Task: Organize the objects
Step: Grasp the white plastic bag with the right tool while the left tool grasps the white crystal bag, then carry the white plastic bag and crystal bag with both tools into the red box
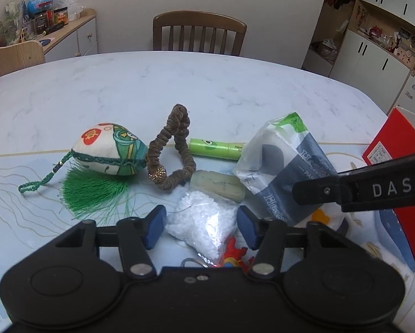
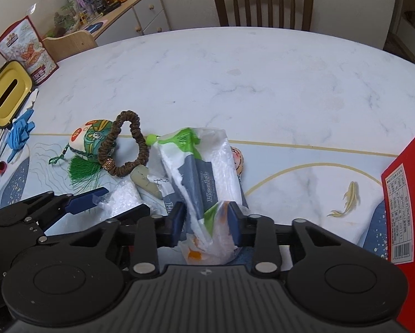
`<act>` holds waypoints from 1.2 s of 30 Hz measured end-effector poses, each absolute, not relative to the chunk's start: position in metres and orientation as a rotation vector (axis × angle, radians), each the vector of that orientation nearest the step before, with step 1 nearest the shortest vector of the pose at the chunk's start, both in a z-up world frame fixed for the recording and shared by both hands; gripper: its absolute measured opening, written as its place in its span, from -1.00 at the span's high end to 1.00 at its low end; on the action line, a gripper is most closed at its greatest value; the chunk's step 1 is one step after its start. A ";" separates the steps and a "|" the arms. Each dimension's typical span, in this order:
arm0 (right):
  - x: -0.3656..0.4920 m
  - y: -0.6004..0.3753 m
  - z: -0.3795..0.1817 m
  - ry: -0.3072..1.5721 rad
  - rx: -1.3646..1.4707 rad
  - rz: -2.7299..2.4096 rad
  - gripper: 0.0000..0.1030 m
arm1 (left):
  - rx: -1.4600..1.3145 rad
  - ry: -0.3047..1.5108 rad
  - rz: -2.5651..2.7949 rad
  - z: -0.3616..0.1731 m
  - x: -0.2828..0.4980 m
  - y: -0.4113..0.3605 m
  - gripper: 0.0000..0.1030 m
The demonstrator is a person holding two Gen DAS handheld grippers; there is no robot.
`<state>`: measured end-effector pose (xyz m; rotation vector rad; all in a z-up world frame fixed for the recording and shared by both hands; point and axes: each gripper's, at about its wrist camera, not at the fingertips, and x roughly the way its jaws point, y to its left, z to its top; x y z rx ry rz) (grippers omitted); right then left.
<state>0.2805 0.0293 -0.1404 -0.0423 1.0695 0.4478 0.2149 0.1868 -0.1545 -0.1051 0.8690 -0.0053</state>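
Left gripper: black plastic body with blue pads, jaws spread wide on either side of a small clear bag of white beads; the pads are close to the bag, but whether they touch it is unclear.
Right gripper: same build, blue pads pinching the lower end of a crinkled plastic packet, white with grey and green print, which leans up and away from the pads.
Bead bag: soft, lumpy, translucent, lying on the mat just ahead of the left gripper.
Keychain: red and orange figure on a metal ring, partly hidden under the bead bag.
Pale bar: rounded, waxy-looking oblong, touching the bead bag's far edge.
Scrunchie: brown ruched fabric loop with a glittery gold bead, propped partly upright.
Sachet: plump, egg-shaped printed cloth pouch with green cord loop and green silky tassel, left of the scrunchie.
Green tube: smooth lime cylinder lying on its side behind the scrunchie.
Red box: glossy cardboard with a printed label, at the right edge.
Mat: pale blue, with gold lines and a gold fish drawing, under the objects.
Worktop: white marble-patterned, rounded, bare beyond the mat.
Room: wooden slat-back chair at the far side, low sideboard crowded with jars at left, white cupboards at right.
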 end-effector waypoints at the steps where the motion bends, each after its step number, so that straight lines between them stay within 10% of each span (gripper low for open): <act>1: 0.280 0.030 -0.140 1.068 -0.046 0.449 0.43 | -0.106 0.869 -0.005 -0.154 0.215 0.187 0.03; 36: 0.214 -0.045 -0.061 0.937 0.061 0.450 0.77 | -0.228 0.812 -0.122 -0.071 0.168 0.151 0.21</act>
